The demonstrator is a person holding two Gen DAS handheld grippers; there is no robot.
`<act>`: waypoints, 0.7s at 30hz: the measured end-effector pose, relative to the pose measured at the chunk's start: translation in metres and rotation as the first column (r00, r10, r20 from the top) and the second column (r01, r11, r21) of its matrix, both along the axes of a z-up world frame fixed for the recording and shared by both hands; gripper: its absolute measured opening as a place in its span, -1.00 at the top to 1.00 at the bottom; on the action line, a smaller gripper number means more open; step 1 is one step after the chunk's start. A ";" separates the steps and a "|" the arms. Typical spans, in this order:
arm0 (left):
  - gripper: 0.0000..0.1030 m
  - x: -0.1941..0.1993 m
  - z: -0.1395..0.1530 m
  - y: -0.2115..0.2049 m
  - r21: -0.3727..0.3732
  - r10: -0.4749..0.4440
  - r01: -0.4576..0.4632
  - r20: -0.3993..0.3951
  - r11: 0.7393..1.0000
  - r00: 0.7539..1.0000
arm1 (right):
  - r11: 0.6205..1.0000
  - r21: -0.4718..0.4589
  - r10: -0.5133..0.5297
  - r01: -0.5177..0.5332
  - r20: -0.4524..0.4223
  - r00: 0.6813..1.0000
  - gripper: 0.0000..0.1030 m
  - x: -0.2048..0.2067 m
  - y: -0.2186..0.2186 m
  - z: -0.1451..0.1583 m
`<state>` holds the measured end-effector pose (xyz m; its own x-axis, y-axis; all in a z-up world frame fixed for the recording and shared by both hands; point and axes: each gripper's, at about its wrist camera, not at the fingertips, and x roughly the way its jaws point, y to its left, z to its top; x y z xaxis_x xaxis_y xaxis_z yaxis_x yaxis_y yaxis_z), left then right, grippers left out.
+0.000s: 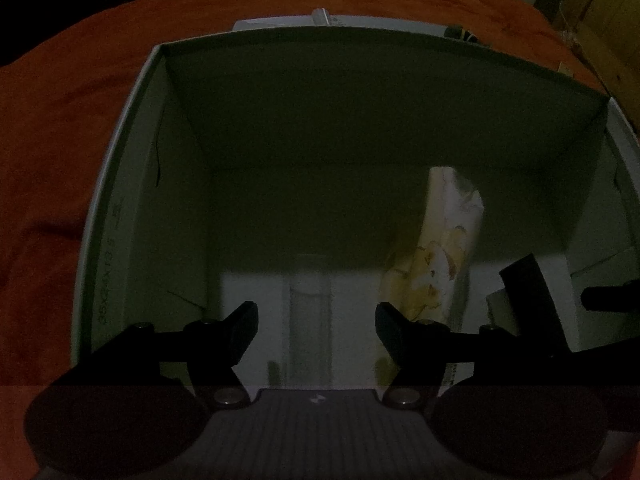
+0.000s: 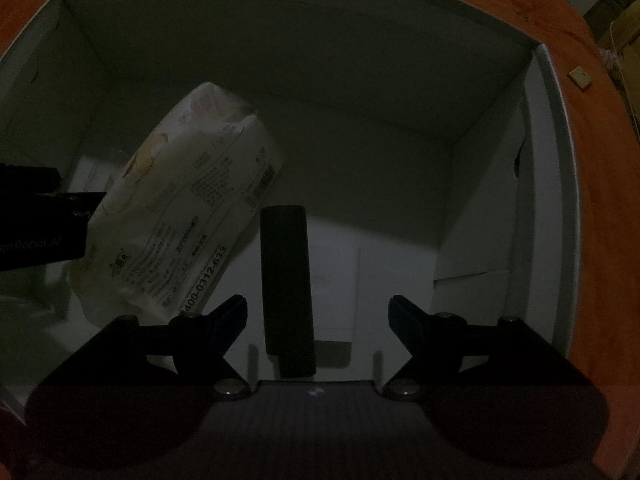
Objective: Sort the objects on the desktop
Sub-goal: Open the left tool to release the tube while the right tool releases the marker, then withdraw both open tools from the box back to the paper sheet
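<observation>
Inside the white cardboard box, both grippers' fingers stood apart, gripping nothing, the right gripper above a black rectangular bar beside a white printed tissue pack.

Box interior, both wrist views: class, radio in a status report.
Left hand-held gripper open, empty, over the box. Right hand-held gripper open above the black bar. Tissue pack lies inside. Nothing in the way.
</observation>
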<state>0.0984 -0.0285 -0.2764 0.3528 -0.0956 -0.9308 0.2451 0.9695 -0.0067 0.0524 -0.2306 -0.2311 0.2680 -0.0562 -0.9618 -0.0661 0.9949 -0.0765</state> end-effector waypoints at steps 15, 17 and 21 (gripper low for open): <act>-0.20 -0.005 0.001 -0.004 0.031 -0.009 0.008 0.023 0.999 1.000 | 1.000 0.000 0.002 -0.002 -0.002 1.000 -0.57 0.000 -0.003 0.007; -0.20 -0.005 0.000 -0.002 0.030 -0.007 0.007 0.025 1.000 1.000 | 1.000 0.000 0.002 -0.002 -0.002 1.000 -0.57 0.001 -0.004 0.008; -0.20 -0.004 -0.001 -0.003 0.037 -0.007 0.006 0.028 0.999 1.000 | 1.000 0.002 0.000 0.000 -0.004 1.000 -0.58 0.001 -0.005 0.010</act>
